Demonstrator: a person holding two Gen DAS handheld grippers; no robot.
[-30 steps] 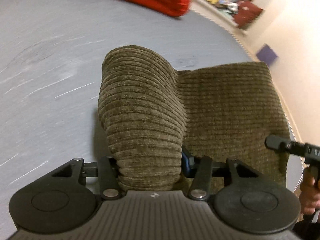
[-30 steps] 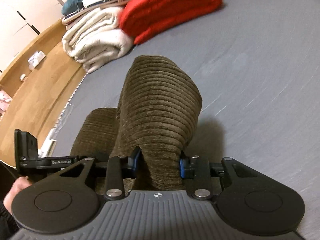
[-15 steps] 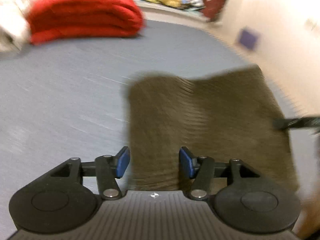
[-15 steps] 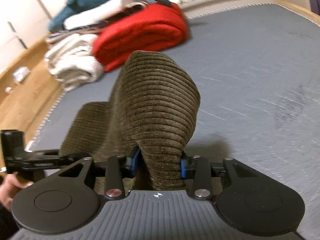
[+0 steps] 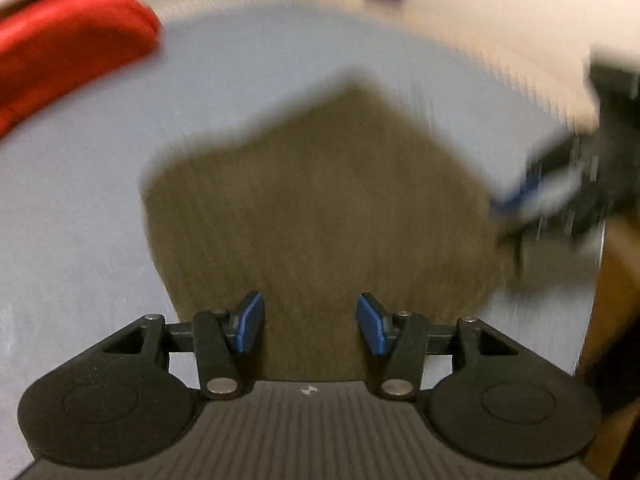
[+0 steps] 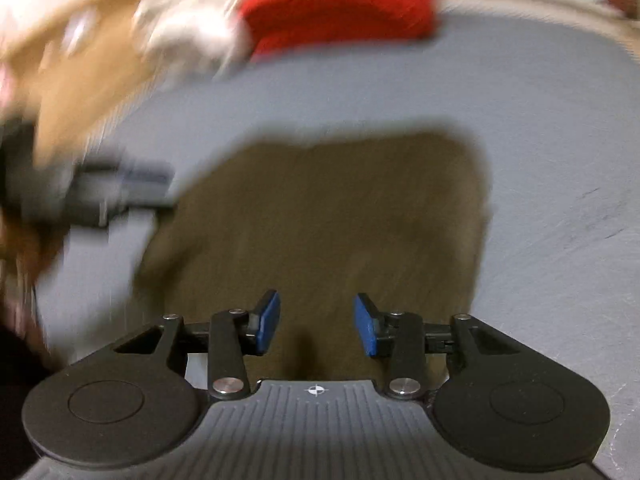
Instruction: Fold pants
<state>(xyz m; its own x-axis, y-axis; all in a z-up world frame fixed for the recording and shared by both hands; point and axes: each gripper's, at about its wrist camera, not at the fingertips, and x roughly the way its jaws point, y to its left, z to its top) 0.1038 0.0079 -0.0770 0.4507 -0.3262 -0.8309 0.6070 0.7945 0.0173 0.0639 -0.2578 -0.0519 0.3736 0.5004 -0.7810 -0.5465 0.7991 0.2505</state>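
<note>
Left tool (image 5: 311, 322) released, jaws closing, pads clear of cloth. Right tool (image 6: 316, 326) released too, nothing gripped. Brown corduroy pants (image 5: 320, 208) lay folded flat on the grey bed (image 5: 80, 220), filling frame centre beyond both tools. Red blanket (image 6: 340, 0) at top. Views blurred.

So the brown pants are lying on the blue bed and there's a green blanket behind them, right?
Not quite. The blanket behind the brown pants is red, not green; the right wrist view shows it, and the left wrist view too. The rest holds: the pants lie on the blue bed.
</note>
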